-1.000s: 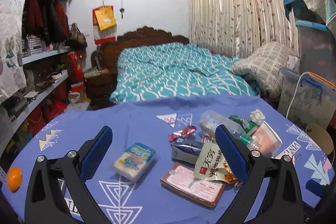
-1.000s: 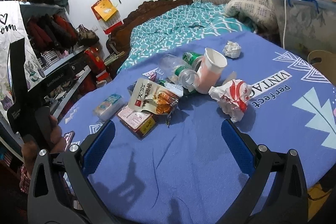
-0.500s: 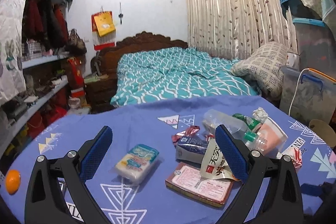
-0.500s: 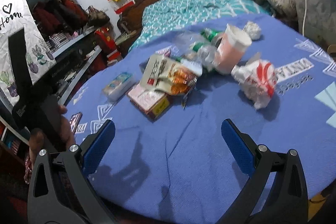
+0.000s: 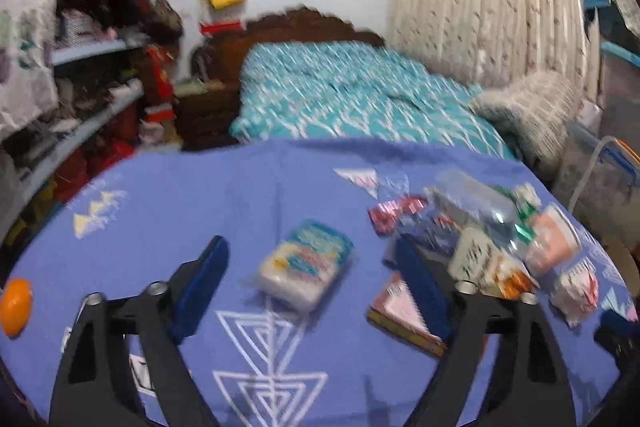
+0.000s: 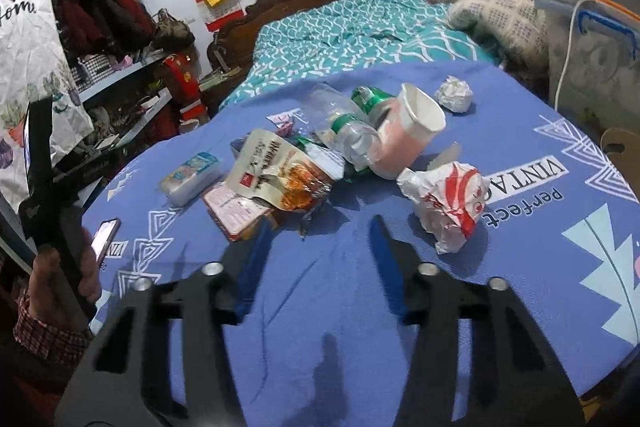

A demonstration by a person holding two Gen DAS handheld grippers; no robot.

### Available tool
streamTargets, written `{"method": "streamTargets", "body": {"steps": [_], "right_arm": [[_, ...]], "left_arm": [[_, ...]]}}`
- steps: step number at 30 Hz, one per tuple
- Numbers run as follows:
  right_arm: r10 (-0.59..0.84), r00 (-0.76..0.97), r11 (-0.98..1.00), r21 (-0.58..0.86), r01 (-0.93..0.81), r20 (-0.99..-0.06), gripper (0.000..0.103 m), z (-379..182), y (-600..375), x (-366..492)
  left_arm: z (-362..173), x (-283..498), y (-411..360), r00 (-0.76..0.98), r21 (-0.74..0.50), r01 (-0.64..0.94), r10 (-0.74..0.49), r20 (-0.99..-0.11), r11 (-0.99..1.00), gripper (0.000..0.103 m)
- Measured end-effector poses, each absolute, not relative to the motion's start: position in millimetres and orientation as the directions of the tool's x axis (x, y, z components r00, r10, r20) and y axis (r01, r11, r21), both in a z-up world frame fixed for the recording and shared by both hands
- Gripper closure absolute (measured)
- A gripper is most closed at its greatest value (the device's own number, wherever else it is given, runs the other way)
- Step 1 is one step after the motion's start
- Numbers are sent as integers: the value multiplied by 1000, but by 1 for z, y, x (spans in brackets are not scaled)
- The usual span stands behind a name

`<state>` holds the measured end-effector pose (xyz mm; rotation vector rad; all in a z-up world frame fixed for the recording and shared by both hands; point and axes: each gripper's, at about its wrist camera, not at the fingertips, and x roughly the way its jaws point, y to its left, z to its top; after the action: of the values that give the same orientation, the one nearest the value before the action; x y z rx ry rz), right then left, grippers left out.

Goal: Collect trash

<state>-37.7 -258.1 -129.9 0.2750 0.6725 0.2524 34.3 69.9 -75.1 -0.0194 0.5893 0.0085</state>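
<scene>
A pile of trash lies on the blue tablecloth: a snack bag, a clear plastic bottle, a pink paper cup, a green can, a crumpled red-and-white wrapper, a white paper ball and a flat pink box. A tissue pack lies between the fingers of my left gripper, which is open above it. My right gripper is open and empty, hovering in front of the pile.
An orange lies at the table's left edge. A phone lies near the hand holding the left gripper. Behind the table are a bed, shelves on the left and a plastic bin on the right.
Both grippers' fingers have narrowed somewhat but stay open. The left gripper has swung left, so the tissue pack sits between its fingers. The right gripper has moved closer to the trash pile.
</scene>
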Motion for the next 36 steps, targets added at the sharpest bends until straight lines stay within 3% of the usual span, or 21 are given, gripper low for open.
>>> {"method": "streamTargets", "body": {"steps": [6, 17, 18, 20, 21, 28, 36], "right_arm": [[357, 720, 917, 369, -150, -595, 54, -139, -259, -12], [353, 709, 920, 366, -143, -610, 52, -147, -254, 1], [351, 710, 920, 368, -139, -610, 52, -147, -256, 2], [334, 724, 925, 357, -128, -604, 52, -145, -262, 0], [325, 731, 928, 353, -122, -600, 52, -143, -264, -1], [200, 797, 947, 320, -8, -570, 51, -137, -303, -18], [157, 805, 930, 361, 75, -572, 32, -146, -340, -24]], "left_arm": [[-93, 52, 44, 758, -82, 130, -152, -634, 988, 45], [-136, 110, -27, 563, -127, 379, -338, -755, 916, 45], [-137, 111, -28, 553, -150, 389, -361, -751, 909, 52], [-134, 105, -30, 556, -159, 402, -379, -740, 902, 91], [-132, 101, -33, 560, -148, 407, -374, -739, 901, 100], [-115, 71, -43, 534, -225, 469, -477, -698, 854, 102], [-119, 68, -66, 477, -248, 512, -512, -715, 822, 101]]}}
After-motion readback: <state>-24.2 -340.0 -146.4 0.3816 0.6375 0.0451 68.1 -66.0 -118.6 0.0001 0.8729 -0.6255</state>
